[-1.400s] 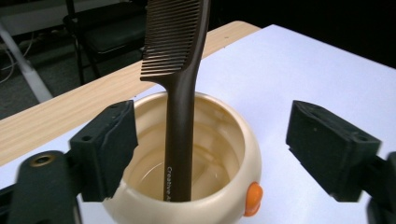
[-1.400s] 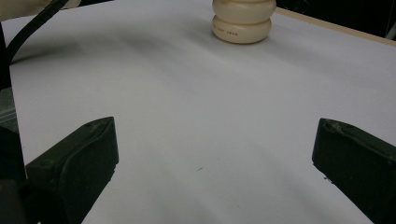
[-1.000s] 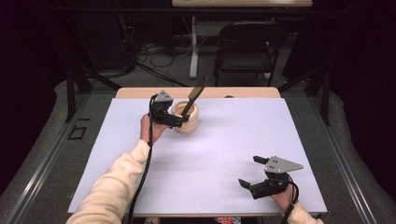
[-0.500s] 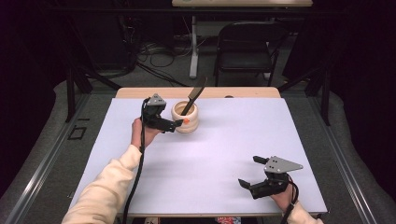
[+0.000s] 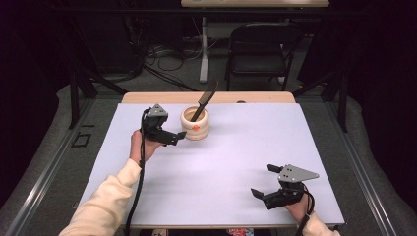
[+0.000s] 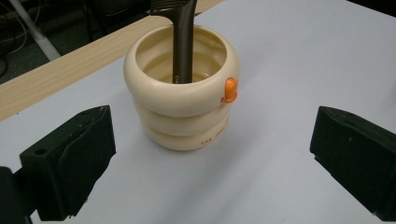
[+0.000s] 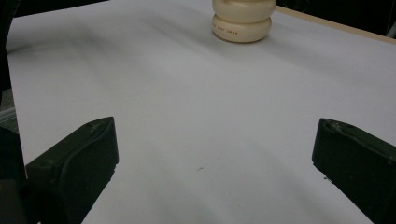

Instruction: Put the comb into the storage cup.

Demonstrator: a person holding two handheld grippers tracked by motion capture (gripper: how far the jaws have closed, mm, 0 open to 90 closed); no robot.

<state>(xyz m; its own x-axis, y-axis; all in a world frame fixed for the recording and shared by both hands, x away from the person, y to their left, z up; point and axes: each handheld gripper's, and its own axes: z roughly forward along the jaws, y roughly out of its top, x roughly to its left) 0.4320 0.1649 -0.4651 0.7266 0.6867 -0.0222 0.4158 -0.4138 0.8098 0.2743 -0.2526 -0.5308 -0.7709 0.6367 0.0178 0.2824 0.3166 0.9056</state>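
A cream ribbed holder (image 5: 195,124) with a small orange mark (image 6: 229,89) stands near the back of the white table (image 5: 226,162). A dark utensil (image 5: 205,100) leans out of it toward the far right. My left gripper (image 5: 175,138) is open just left of the holder, a short gap away and pointing at it. In the left gripper view the holder (image 6: 182,100) and the utensil's handle (image 6: 183,42) stand ahead of the spread jaws. My right gripper (image 5: 263,180) hovers open at the front right with nothing between its jaws, and the holder (image 7: 243,21) shows far ahead of it.
A strip of bare wood (image 5: 147,97) runs along the table's far edge. Beyond it are a dark chair (image 5: 260,49), a table leg and cables on the floor. Metal rails flank the table on both sides.
My left gripper has drawn back from the holder, to the left and slightly toward the person. The right gripper has stayed where it was.
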